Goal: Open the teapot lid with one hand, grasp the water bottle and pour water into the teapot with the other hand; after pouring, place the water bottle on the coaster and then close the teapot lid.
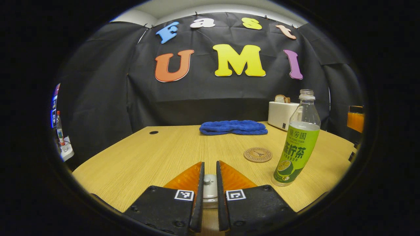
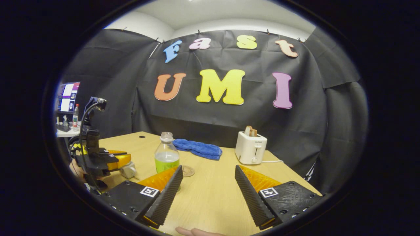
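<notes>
Left gripper (image 1: pixel 210 183), item one on my list: its two fingers stand nearly together, a narrow gap between them, and the knob of the white teapot lid (image 1: pixel 209 187) sits in that gap with both fingers pressed against it, low over the near edge of the wooden table (image 1: pixel 131 160). From the right gripper view I see this same gripper at far left (image 2: pixel 126 165), held by a hand, with the white teapot (image 2: pixel 128 170) at its tip; whether the lid is lifted off the pot I cannot tell. Item two, moving right in the left gripper view: a blue folded cloth (image 1: pixel 233 127) lies at the far side of the table against the booth wall. Item three: a round coaster (image 1: pixel 258 154) lies flat on the table, bare, just left of the bottle. Item four: the water bottle (image 1: pixel 297 144) stands upright on the table beside the coaster, not on it, uncapped, green label, clear above the label. Item five: a white toaster (image 1: pixel 282 114) with bread in its slot stands behind the bottle near the wall. Item six, my right gripper (image 2: pixel 208 186): fingers spread wide apart, nothing between them but bare table, held to the right of the bottle (image 2: pixel 166 154) with the left finger partly overlapping the bottle's base in my view; toaster (image 2: pixel 251 147) beyond.
</notes>
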`<state>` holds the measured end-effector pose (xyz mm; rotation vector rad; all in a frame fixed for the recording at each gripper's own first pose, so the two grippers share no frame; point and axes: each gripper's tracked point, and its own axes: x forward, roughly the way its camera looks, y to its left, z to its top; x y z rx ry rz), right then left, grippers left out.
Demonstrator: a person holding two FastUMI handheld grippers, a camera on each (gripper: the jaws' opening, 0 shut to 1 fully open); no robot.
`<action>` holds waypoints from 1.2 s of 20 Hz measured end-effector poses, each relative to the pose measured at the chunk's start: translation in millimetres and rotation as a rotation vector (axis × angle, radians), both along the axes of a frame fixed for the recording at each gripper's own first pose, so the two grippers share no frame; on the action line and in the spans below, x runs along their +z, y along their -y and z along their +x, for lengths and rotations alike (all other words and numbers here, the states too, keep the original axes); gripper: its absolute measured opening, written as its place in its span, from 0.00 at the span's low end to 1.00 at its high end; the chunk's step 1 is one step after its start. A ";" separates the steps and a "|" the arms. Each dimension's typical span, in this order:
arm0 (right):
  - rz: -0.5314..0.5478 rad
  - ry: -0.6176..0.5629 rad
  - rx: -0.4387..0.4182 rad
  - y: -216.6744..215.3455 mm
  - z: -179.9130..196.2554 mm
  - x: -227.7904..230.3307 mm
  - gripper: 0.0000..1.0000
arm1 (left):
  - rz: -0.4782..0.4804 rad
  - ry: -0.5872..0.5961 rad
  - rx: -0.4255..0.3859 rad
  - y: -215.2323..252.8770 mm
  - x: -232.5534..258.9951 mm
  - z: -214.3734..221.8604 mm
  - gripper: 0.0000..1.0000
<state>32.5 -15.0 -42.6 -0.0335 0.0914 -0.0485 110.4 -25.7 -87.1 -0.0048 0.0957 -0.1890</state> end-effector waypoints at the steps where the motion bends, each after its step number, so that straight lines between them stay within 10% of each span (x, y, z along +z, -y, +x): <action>1: 0.003 -0.002 -0.001 1.0 0.9 -0.1 0.95 | 0.004 0.002 0.004 -0.8 1.3 -0.4 0.16; 24: 0.100 -0.006 0.206 -100.7 33.4 -44.0 0.95 | 0.009 0.110 0.078 -24.2 103.5 -84.1 0.03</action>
